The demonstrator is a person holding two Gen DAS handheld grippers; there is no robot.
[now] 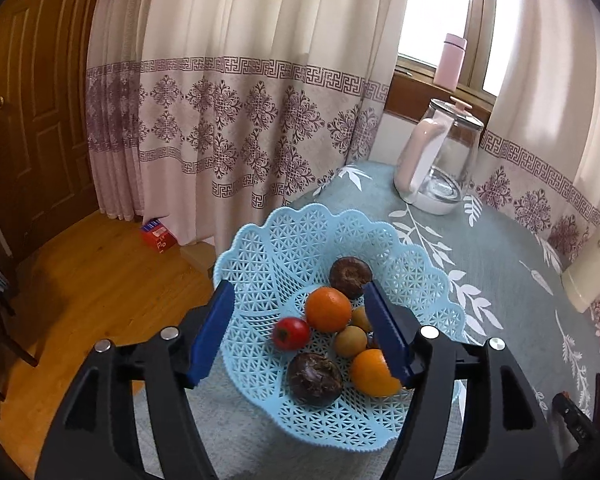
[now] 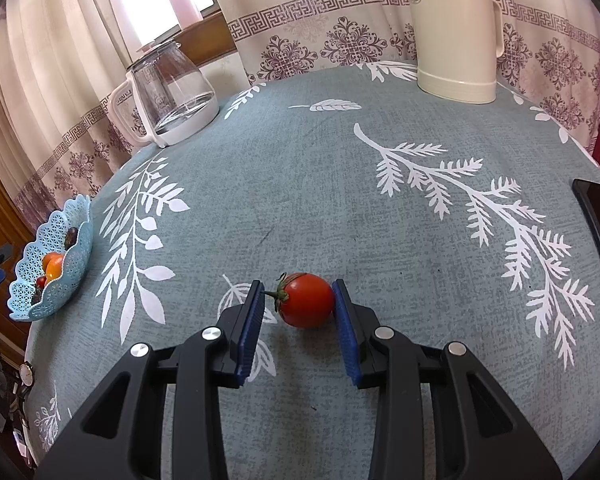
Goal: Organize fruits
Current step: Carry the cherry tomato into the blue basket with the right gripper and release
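Loosely between right gripper (image 2: 299, 300) jaws: tomato (image 2: 306, 300)

a home, patterned curtains (image 1: 236, 120), wooden door (image 1: 32, 100), tablecloth-covered table (image 2: 340, 184), glass kettle (image 2: 172, 96)

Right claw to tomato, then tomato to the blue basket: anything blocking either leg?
Nothing visible. The right claw is open with the tomato already between its fingers, on the tablecloth. From there to the blue basket at the table's left edge, only bare cloth shows. The glass kettle stands well behind that path.
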